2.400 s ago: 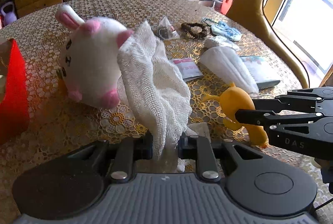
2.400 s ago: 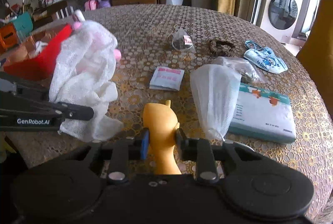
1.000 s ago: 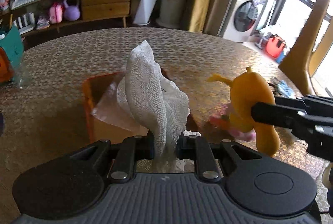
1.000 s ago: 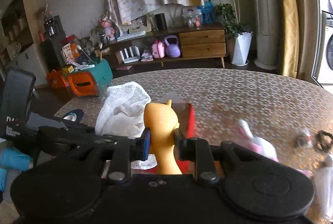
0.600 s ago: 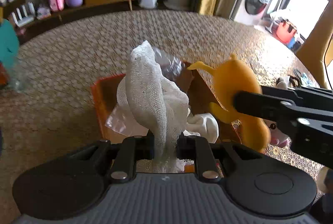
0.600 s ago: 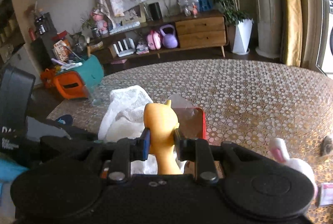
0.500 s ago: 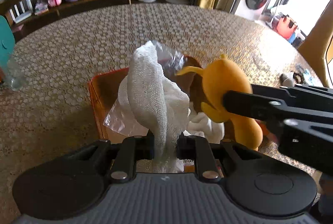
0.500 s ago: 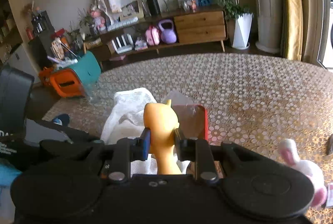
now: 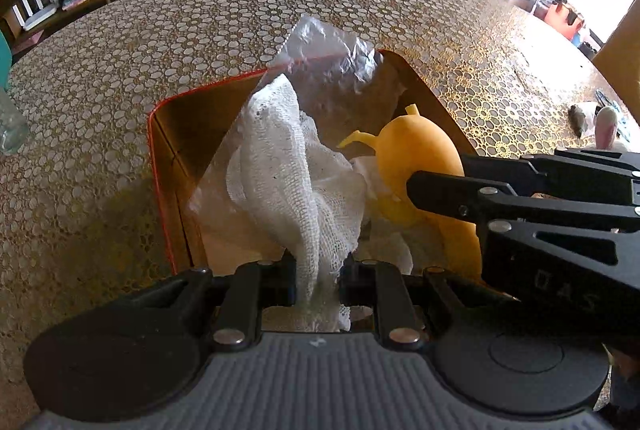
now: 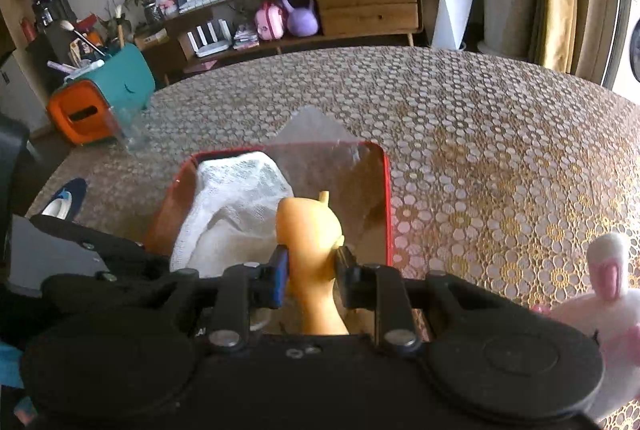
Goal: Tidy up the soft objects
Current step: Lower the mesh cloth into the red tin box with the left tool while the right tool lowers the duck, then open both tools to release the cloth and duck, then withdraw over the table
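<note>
The left gripper is clenching a white loosely woven gauze cloth, which is hanging over the open red-rimmed cardboard box standing near the table's near edge. Just beside it, the right gripper is grasping a soft orange-yellow rubbery toy by its narrow part, holding it above the same box. A crumpled clear plastic bag is leaning over the box's far rim. A white and pink plush bunny is lying on the table toward its right edge.
</note>
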`<state>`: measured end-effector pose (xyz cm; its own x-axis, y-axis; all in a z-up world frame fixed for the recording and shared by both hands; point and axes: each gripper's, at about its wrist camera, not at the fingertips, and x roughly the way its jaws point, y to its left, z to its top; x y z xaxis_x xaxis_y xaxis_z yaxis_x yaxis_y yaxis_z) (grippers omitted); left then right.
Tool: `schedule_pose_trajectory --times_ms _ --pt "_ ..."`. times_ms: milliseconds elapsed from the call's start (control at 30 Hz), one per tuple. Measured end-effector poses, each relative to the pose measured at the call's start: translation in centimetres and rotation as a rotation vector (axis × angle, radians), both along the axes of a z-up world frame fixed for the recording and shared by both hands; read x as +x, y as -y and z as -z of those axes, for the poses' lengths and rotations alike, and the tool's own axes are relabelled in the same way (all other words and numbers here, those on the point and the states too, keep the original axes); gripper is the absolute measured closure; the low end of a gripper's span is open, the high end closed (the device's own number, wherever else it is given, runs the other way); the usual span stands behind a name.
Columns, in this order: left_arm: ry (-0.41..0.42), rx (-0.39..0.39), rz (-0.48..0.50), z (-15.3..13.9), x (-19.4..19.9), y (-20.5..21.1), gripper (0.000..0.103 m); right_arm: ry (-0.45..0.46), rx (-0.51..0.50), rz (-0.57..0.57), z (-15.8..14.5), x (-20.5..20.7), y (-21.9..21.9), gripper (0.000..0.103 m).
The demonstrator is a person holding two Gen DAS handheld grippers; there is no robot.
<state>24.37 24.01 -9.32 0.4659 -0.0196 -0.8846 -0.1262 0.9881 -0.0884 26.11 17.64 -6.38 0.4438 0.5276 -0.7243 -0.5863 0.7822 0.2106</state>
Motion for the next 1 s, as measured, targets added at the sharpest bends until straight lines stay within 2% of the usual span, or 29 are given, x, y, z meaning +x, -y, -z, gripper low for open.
schedule_pose_trajectory --times_ms 300,667,700,767,800,833,1000 --pt "-0.016 0.023 0.004 0.3 0.2 0.2 0.084 -0.016 -0.019 0.021 0.5 0.3 0.2 0.073" --pt "0.0 0.049 -0.001 -1.6 -0.2 0.1 0.083 0.013 0.047 0.017 -2.2 -1.1 1.9 0.064" --pt "-0.001 0.05 -0.002 -1.7 -0.2 0.1 0.078 0.017 0.059 0.016 -2.7 -1.3 2.3 0.062" --pt "-0.002 0.052 -0.003 -1.9 -0.3 0.5 0.055 0.024 0.076 0.019 -3.4 -1.7 3.1 0.06" --pt "0.002 0.054 -0.004 -1.9 -0.4 0.6 0.032 0.026 0.088 0.02 -3.9 -2.0 3.5 0.059" --pt "0.013 0.057 -0.006 -2.1 -0.5 0.8 0.027 0.028 0.097 0.018 -4.2 -2.3 3.9 0.059" --pt "0.04 0.052 -0.019 -3.2 -1.5 1.2 0.027 0.056 0.139 0.015 -6.6 -4.1 6.7 0.055"
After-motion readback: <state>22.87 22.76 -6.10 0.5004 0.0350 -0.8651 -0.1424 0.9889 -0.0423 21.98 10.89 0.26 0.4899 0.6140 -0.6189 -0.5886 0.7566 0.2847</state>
